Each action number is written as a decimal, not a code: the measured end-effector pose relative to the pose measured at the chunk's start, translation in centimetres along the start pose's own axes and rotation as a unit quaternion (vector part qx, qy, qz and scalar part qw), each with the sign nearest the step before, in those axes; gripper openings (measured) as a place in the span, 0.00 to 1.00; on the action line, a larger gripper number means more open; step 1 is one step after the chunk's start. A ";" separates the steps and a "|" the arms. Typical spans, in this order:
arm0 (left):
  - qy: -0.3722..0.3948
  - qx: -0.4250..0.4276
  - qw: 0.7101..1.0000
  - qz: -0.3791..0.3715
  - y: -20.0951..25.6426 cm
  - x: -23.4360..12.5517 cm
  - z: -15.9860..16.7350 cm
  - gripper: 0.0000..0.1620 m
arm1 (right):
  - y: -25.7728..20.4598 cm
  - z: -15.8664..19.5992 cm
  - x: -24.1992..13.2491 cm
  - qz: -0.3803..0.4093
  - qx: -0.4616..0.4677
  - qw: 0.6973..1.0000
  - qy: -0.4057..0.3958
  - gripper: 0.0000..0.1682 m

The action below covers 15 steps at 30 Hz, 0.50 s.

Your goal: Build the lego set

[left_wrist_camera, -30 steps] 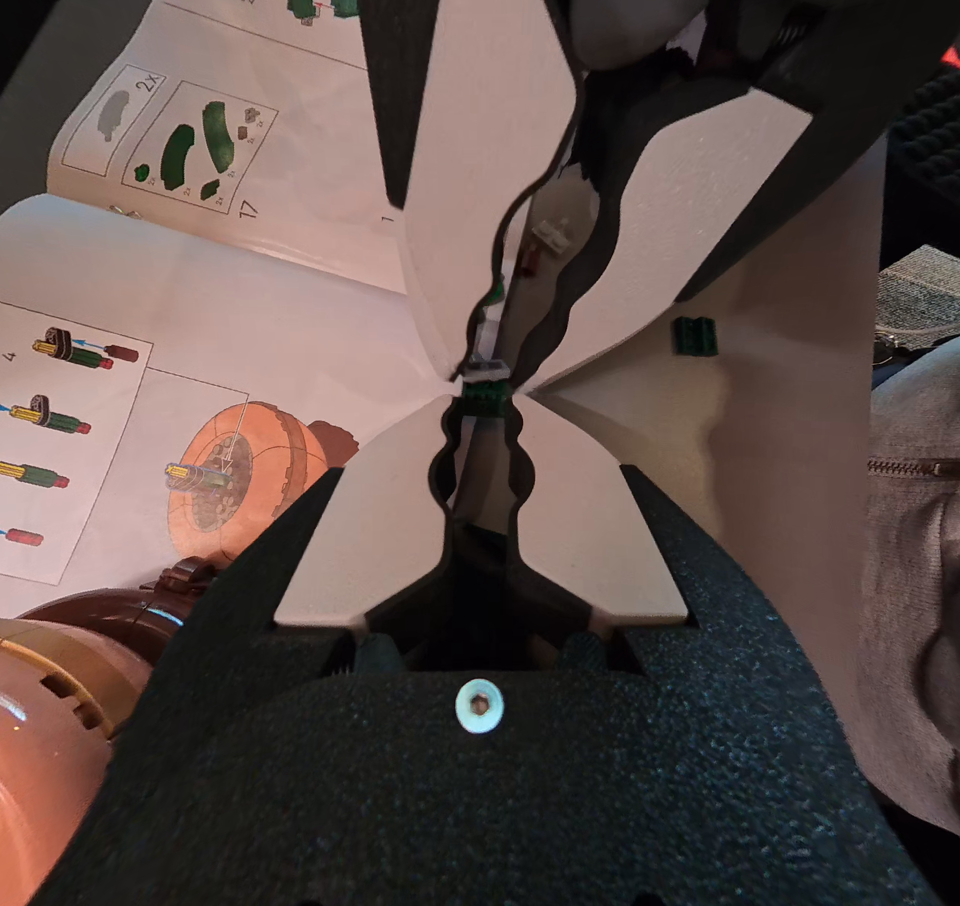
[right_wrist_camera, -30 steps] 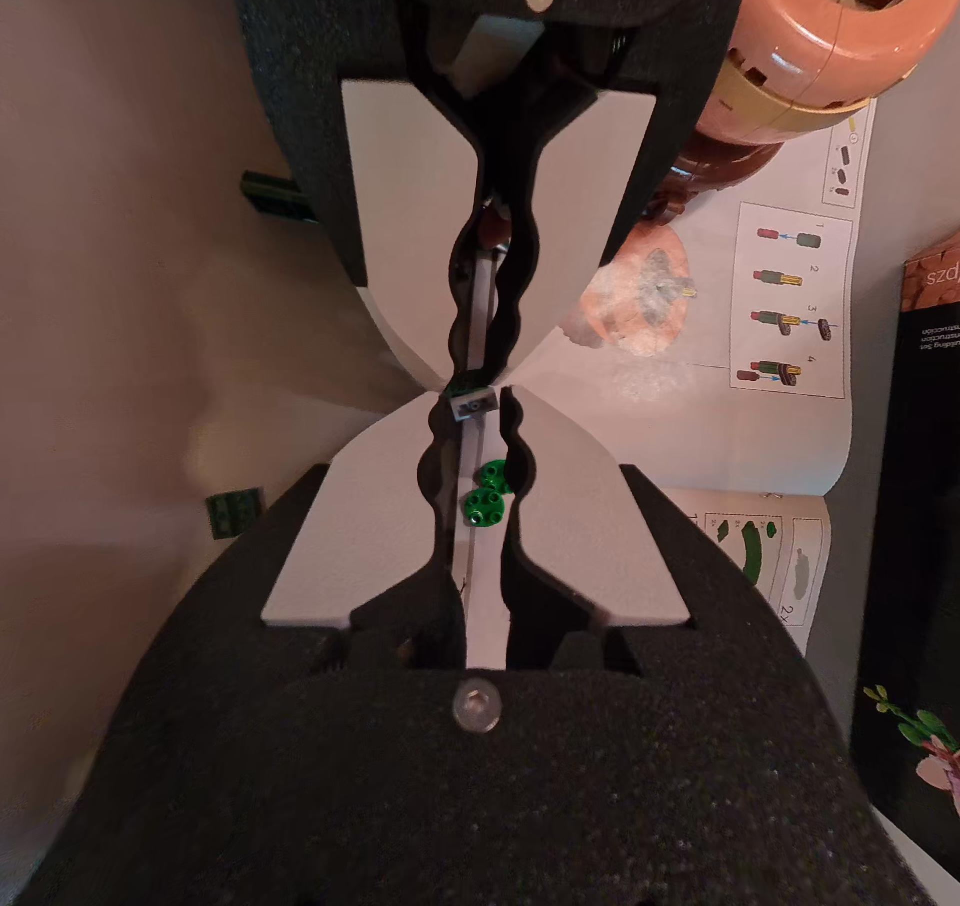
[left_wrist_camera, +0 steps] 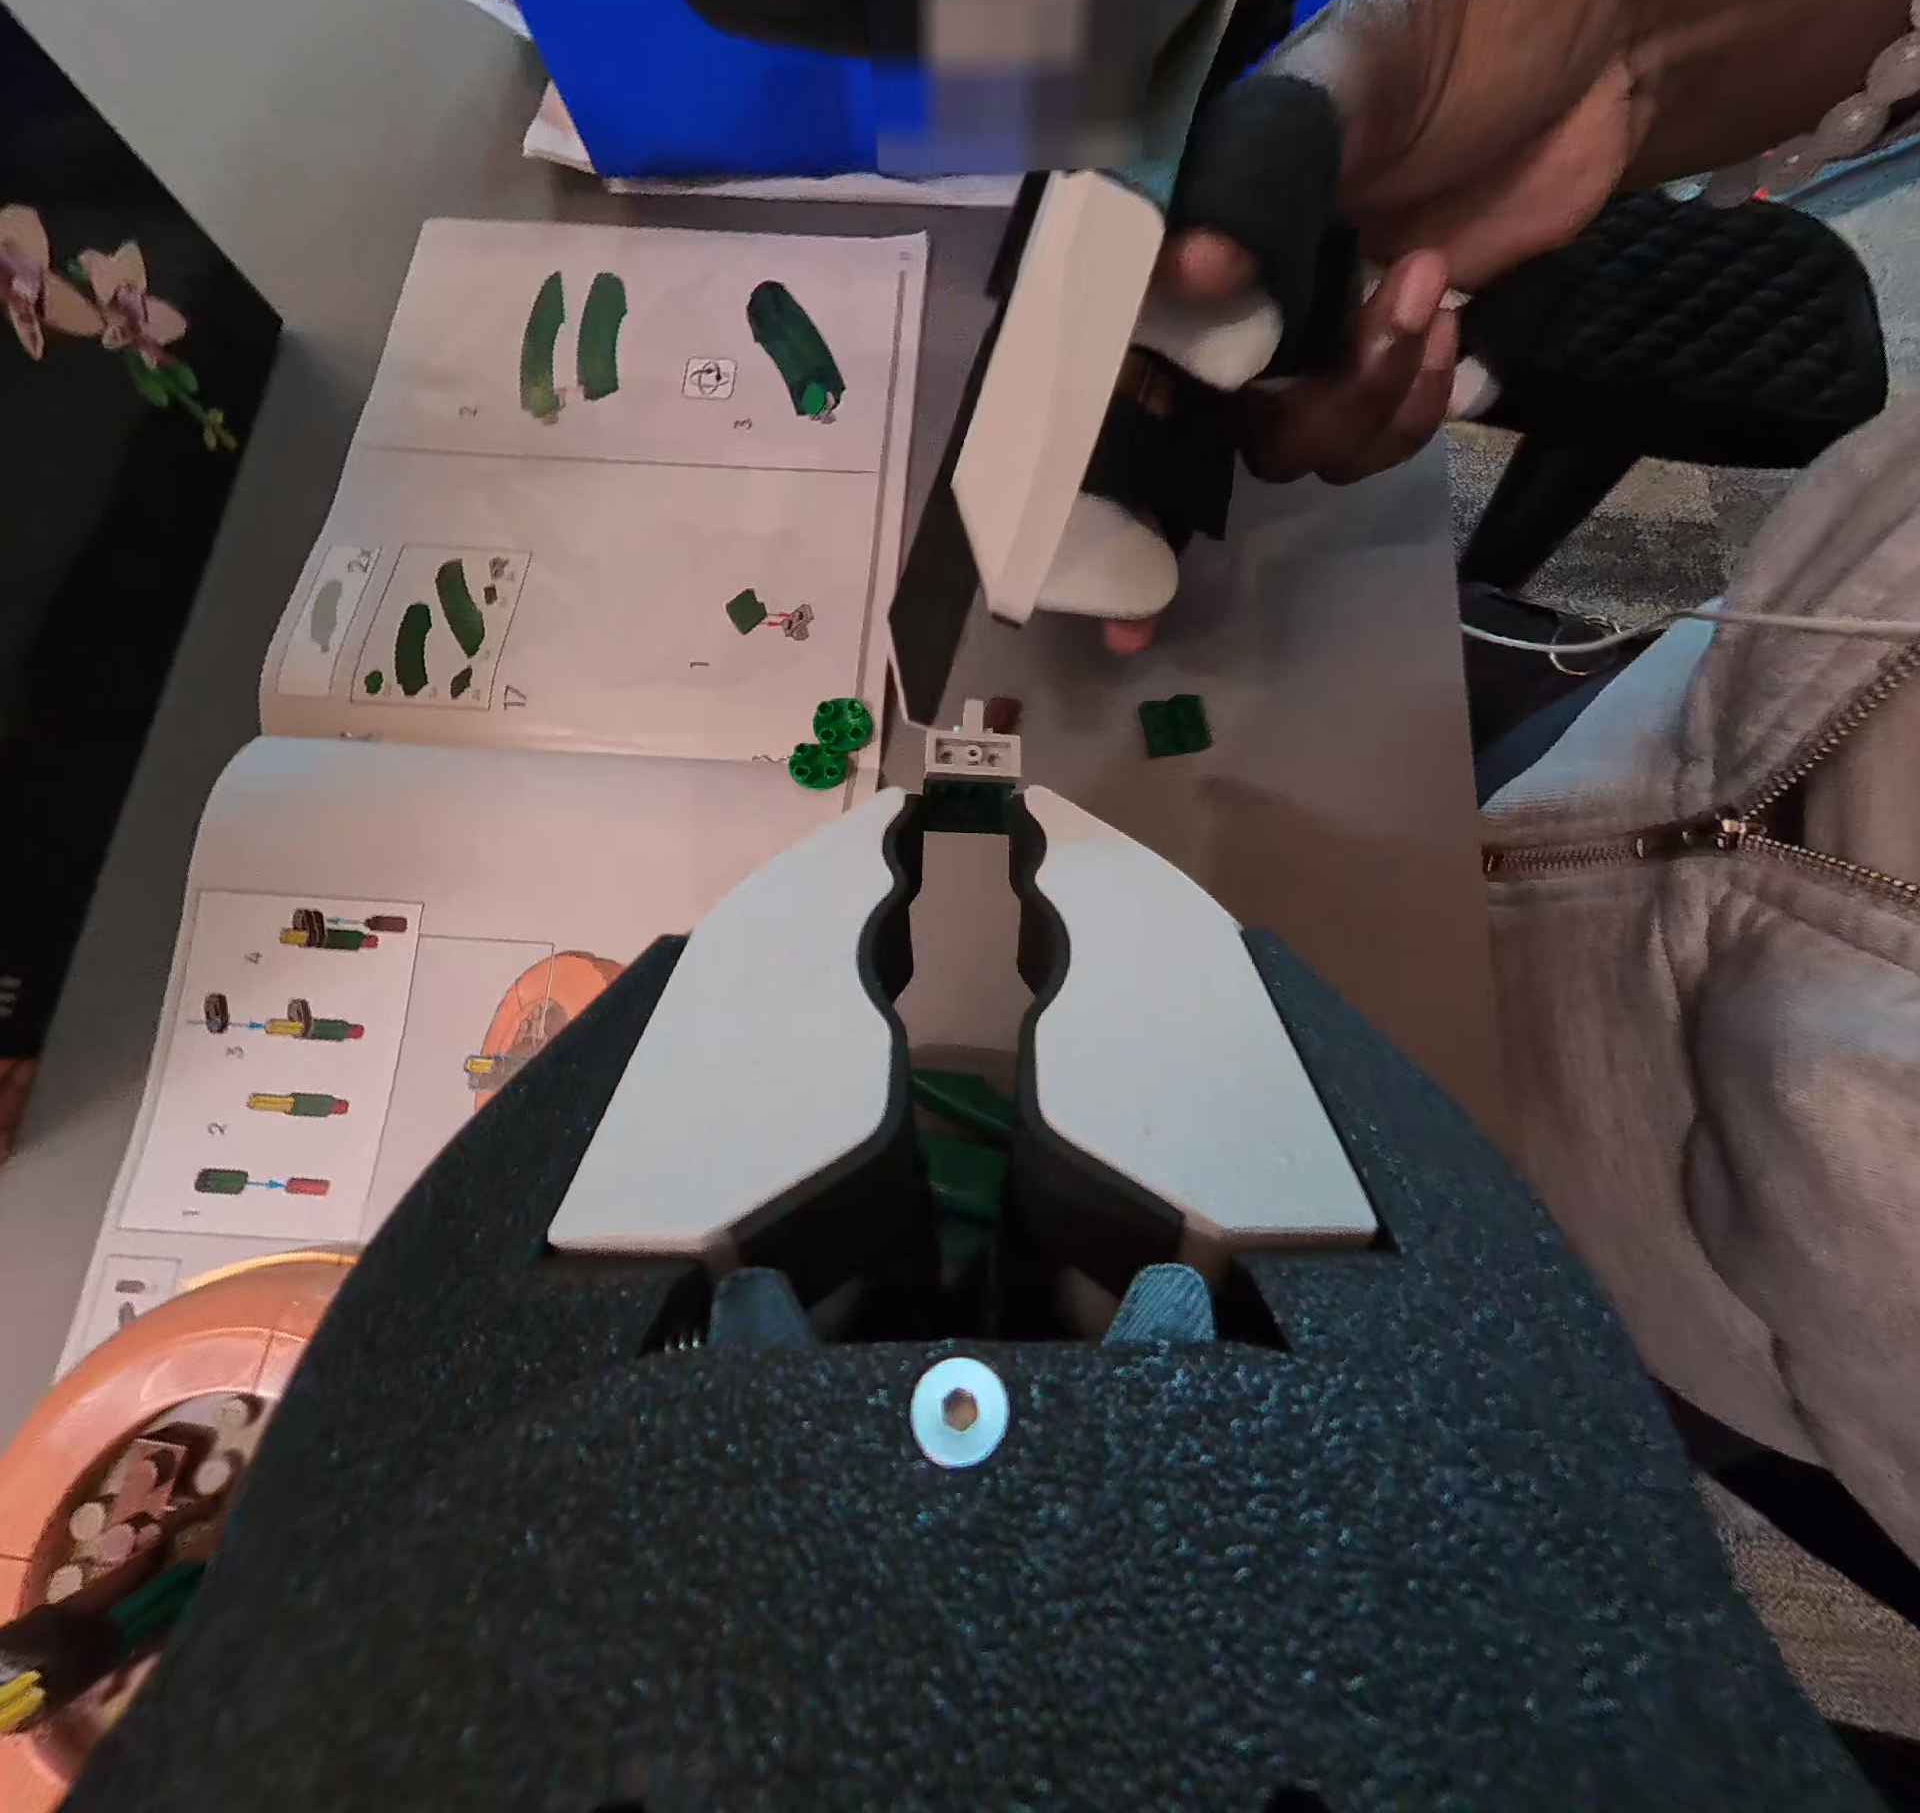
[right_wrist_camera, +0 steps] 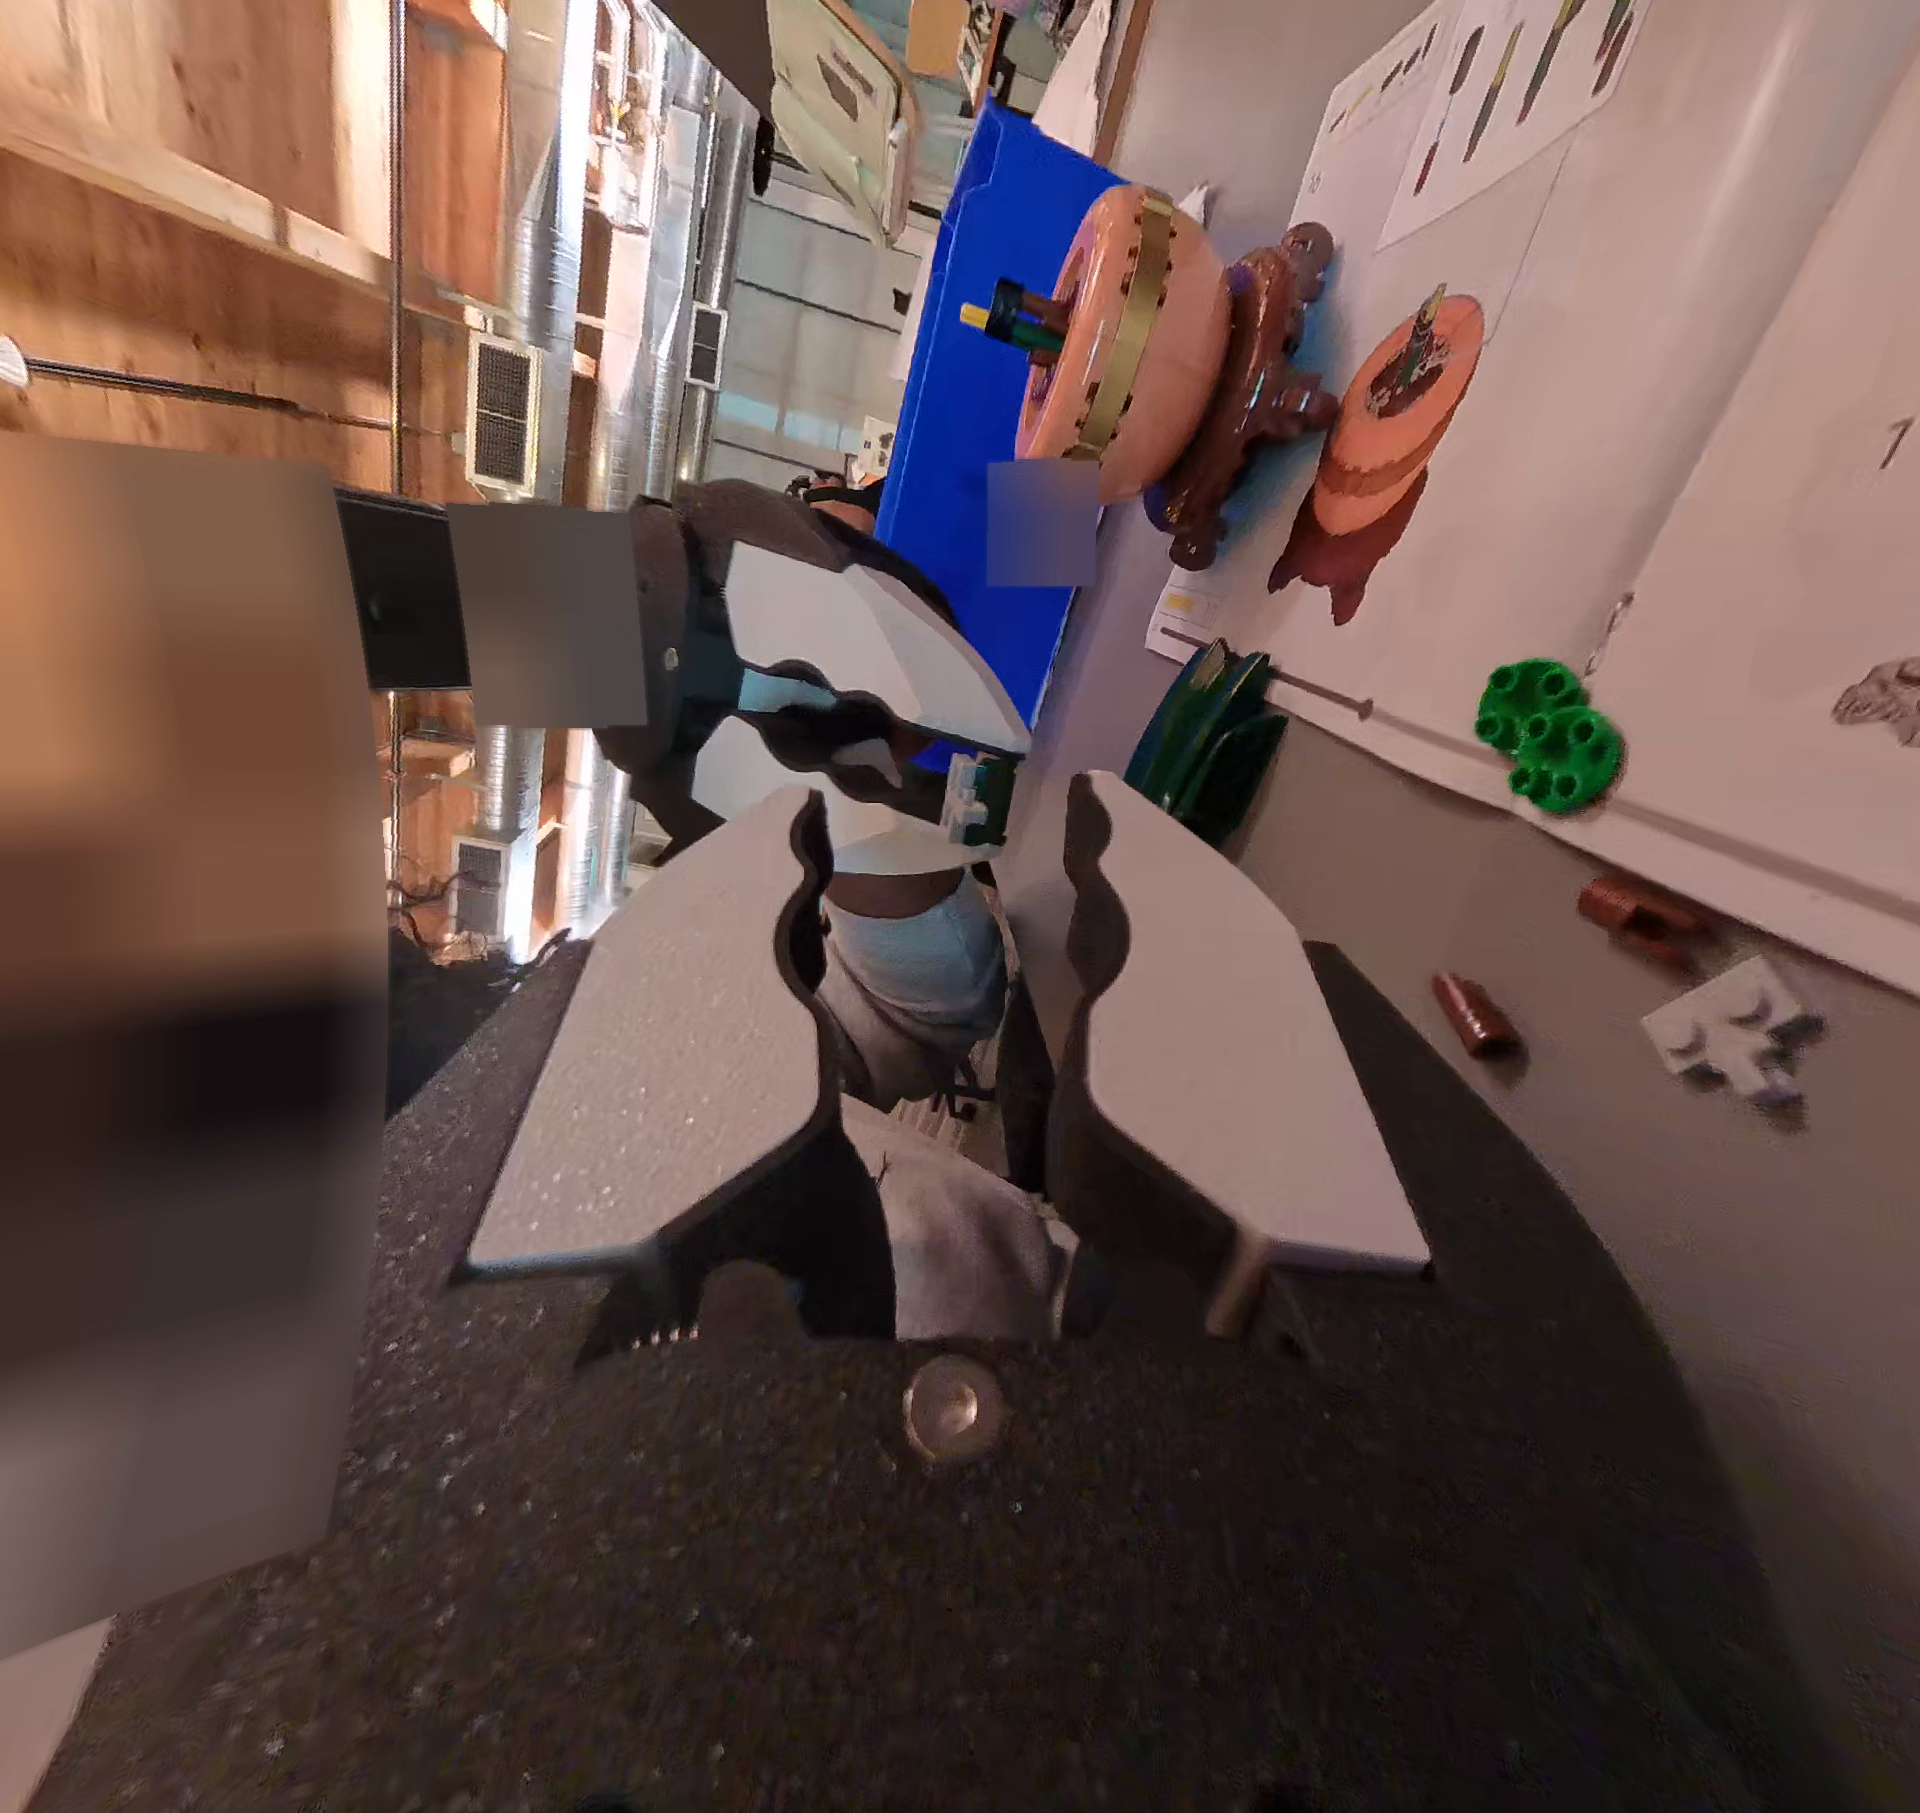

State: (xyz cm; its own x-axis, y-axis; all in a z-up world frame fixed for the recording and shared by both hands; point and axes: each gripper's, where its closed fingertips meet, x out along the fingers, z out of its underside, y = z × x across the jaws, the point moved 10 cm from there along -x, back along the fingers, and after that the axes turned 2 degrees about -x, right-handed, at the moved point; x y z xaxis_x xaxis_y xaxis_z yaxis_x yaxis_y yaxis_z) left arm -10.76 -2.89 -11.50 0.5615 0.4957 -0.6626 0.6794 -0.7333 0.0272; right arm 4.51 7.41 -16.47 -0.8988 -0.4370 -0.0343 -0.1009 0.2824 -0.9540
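Observation:
My left gripper (left_wrist_camera: 966, 807) is shut on a small dark green piece with a grey bracket (left_wrist_camera: 971, 753) clipped onto its far end, held above the table. My right gripper (right_wrist_camera: 945, 807) is open and empty, turned on its side, a short way from that piece (right_wrist_camera: 971, 792). In the left wrist view a hand holds the right gripper (left_wrist_camera: 920, 683) tilted just beyond the bracket. The left gripper (right_wrist_camera: 1003, 813) shows straight ahead in the right wrist view. Two bright green round plates (left_wrist_camera: 831, 740) lie on the open instruction booklet (left_wrist_camera: 623, 537).
A pink pot model (right_wrist_camera: 1132, 350) stands on the booklet near a blue bin (left_wrist_camera: 644, 49). A dark green plate (left_wrist_camera: 1174, 724), brown pieces (right_wrist_camera: 1475, 1015), a grey piece (right_wrist_camera: 1725, 1025) and dark green leaves (right_wrist_camera: 1205, 735) lie on the table. A person in grey sits at right. Only a small space, under 4 cm, lies between the two pairs of fingers. My right tips are roughly 9 cm from the dark green plate (left_wrist_camera: 1174, 724).
The grippers were tip to tip, the right one shut on the grey bracket. The right has let go, opened and drawn back, leaving the bracket on the green piece in the left gripper.

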 end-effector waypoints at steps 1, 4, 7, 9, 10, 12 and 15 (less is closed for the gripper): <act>-0.001 0.006 1.000 0.003 0.1 0.0 -0.2 0.09 | -0.1 0.2 0.1 0.001 0.000 1.000 -0.002 0.25; -0.006 0.020 1.000 0.004 0.4 0.0 -0.9 0.09 | 0.1 0.5 0.2 0.007 -0.007 1.000 -0.006 0.21; -0.010 0.028 1.000 0.003 0.6 0.3 -1.1 0.09 | 0.4 0.7 0.2 -0.003 0.003 1.000 -0.005 0.17; -0.015 0.033 0.999 0.000 0.7 0.5 -1.1 0.09 | 0.8 0.9 0.2 0.004 0.004 1.000 -0.013 0.16; -0.018 0.036 0.999 -0.001 0.8 0.5 -1.2 0.09 | 0.9 0.9 0.2 0.002 0.006 1.000 -0.014 0.15; -0.024 0.042 0.999 -0.005 0.8 0.7 -1.1 0.09 | 0.9 0.9 0.1 -0.001 0.004 1.000 -0.012 0.14; -0.030 0.050 0.998 -0.012 0.9 0.8 -1.3 0.09 | 0.9 0.8 0.0 0.006 -0.009 1.000 -0.019 0.11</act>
State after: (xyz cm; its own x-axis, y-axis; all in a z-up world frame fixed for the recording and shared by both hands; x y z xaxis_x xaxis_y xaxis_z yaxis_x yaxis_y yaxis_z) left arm -9.11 -2.59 -11.05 0.5152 0.4869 -0.7053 0.6398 -0.7661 -0.0616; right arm 4.74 6.99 -17.54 -0.8829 -0.4661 -0.0565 -0.0994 0.3032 -0.9477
